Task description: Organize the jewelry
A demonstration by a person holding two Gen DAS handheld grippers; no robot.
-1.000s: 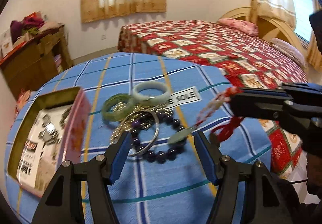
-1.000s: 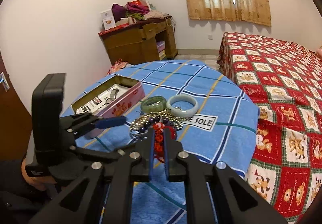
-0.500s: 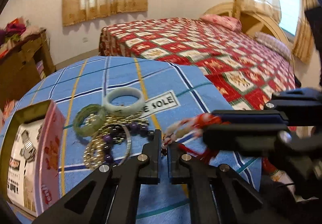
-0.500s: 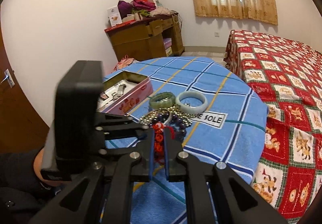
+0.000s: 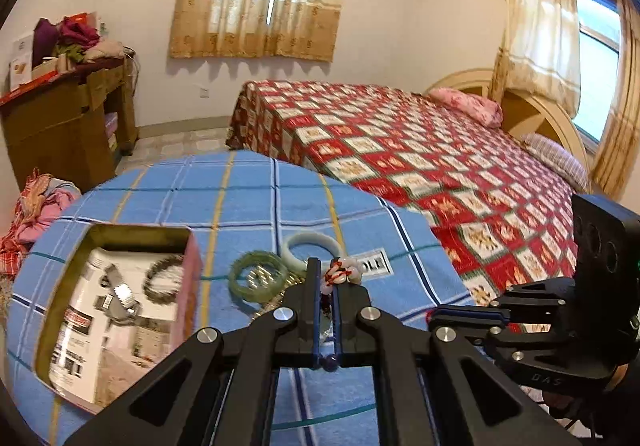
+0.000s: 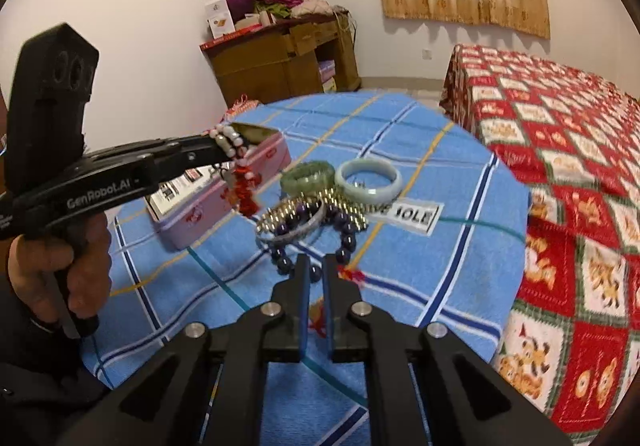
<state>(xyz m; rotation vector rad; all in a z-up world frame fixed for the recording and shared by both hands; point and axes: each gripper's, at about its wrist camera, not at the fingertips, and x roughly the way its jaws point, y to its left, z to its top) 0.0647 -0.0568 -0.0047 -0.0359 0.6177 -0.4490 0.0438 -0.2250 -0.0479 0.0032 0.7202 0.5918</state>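
Left gripper clamped on bracelet; right gripper nearly closed.

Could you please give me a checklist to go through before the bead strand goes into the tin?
1. Left hand-held gripper shut on the white-bead strand with red tassel: ok.
2. Strand lifted off the blue checked tablecloth: ok.
3. Pink rectangular metal tin open: ok.
4. Strand above the tin's opening: not ok; the tin lies to the left of the gripper.
5. Right hand-held gripper free of red threads: cannot tell.
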